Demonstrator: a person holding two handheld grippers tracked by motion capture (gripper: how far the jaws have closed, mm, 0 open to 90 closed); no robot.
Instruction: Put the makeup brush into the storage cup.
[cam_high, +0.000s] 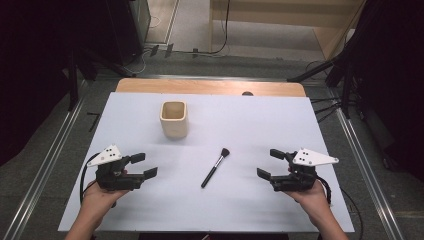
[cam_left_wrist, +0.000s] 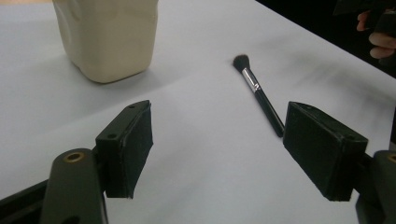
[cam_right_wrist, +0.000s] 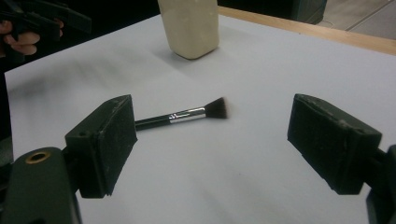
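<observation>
Two grippers are held low over a white table (cam_high: 210, 210) in the high view, one at each near corner, their jaws turned inward toward each other. The left gripper (cam_high: 145, 165) is seen with its jaws spread and nothing between them, and the right gripper (cam_high: 270, 164) is likewise spread and empty. A makeup brush (cam_high: 215, 168) is laid flat between them, its dark bristles pointing away from the person, its handle toward the near edge. A cream cup (cam_high: 174, 119) stands upright farther back, left of centre. A strip of bare wood (cam_high: 210, 87) is shown along the table's far edge. Grey floor, metal rails, dark stands and cables are seen around the table, and pale wooden panels at the far right.

In the left gripper view, the jaws are seen wide apart above the white surface. The cup (cam_left_wrist: 107, 37) is seen at the upper left, the brush (cam_left_wrist: 259, 93) to the right, and fingers of the other hand (cam_left_wrist: 380, 39) at the top right corner.

In the right gripper view, the brush (cam_right_wrist: 187, 115) is seen lying crosswise between the spread jaws but beyond them, untouched. The cup (cam_right_wrist: 189, 25) is seen behind it, the wood edge (cam_right_wrist: 327, 35) at the upper right, and the other hand (cam_right_wrist: 21, 39) at the top left.
</observation>
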